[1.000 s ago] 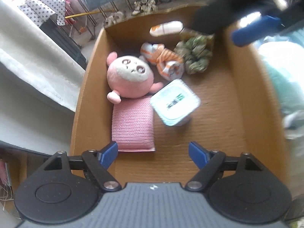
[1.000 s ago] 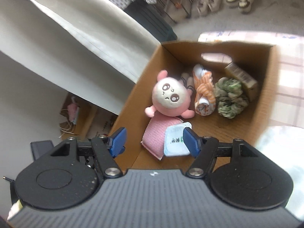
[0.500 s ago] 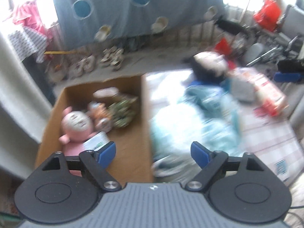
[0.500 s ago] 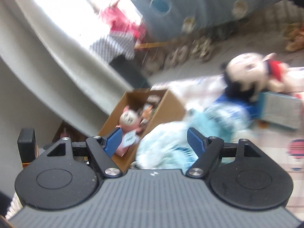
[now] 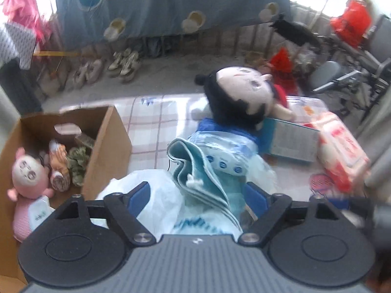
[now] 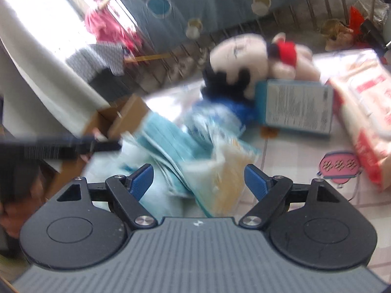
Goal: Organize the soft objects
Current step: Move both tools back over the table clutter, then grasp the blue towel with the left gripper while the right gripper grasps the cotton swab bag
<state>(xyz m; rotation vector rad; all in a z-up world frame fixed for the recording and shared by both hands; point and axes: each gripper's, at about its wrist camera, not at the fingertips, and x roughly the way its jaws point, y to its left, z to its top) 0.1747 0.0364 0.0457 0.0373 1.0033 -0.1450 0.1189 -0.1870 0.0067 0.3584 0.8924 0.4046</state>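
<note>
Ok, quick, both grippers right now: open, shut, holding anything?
Left gripper: open, jaws just closing a little, empty above the teal cloth.
Right gripper: open, jaws just opening, empty above the same pile.

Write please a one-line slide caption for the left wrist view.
Open left tool above folded blue towel, cardboard box of plush toys beside it.

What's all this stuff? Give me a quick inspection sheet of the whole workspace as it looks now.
Surface: checked cloth, mostly covered.
Job's things: cardboard box holding pink plush, striped toy and green scrunchie; black-haired doll and blue towel outside.
Clutter: white plastic bag, blue carton, red-and-white pack.
Grippers: left gripper and right gripper both open, over the pile.
Cables: nothing seen.
Surroundings: spotted curtain, shoes on floor.
</note>
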